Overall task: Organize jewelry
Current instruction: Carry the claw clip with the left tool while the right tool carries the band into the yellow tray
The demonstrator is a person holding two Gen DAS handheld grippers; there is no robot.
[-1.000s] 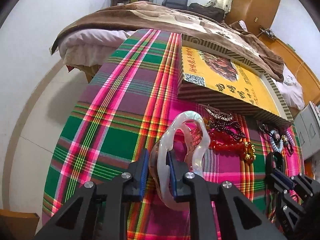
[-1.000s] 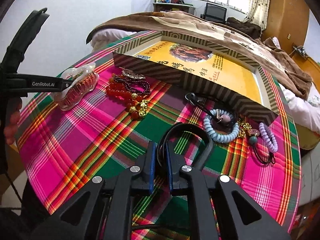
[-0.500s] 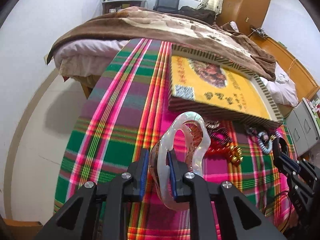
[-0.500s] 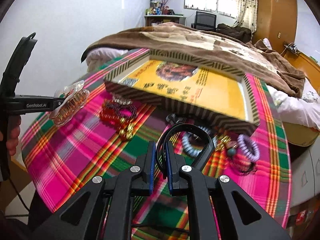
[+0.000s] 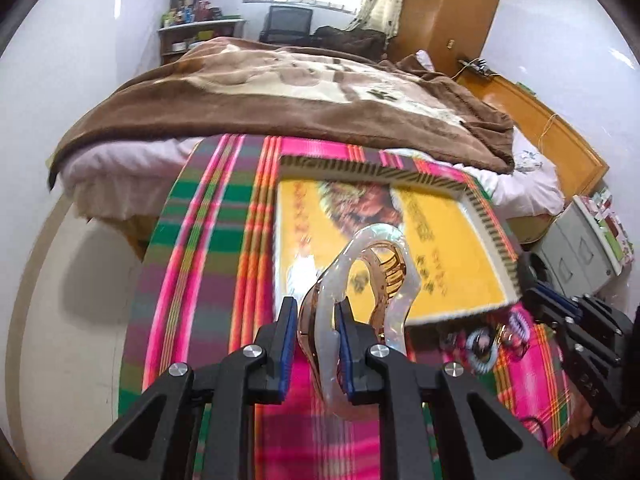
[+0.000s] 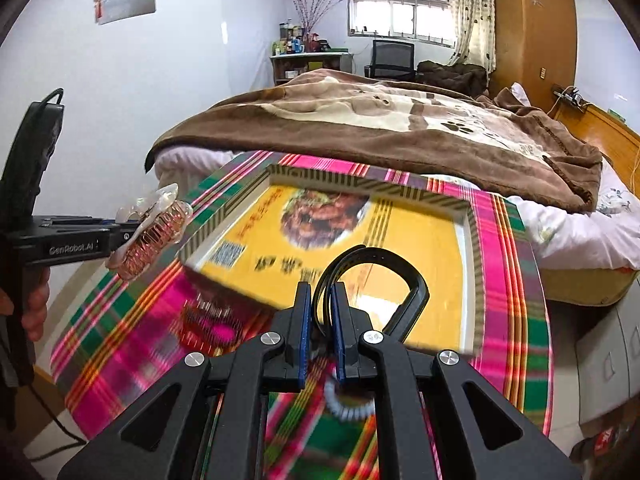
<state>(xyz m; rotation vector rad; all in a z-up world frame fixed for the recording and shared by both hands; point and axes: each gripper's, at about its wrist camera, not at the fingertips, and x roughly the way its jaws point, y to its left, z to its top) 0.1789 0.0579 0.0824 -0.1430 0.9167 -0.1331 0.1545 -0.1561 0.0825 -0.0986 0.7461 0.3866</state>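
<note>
Table w/ plaid cloth (image 5: pixel 208 248): yellow box (image 6: pixel 420 240) at 12 o'clock, jewelry pile (image 5: pixel 484 340) at 4 o'clock

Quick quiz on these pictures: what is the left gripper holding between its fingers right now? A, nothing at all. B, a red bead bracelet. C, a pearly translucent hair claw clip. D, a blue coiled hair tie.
C: the left gripper is shut on the pearly hair claw clip, whose amber teeth show in the right wrist view, lifted above the plaid cloth.
</note>
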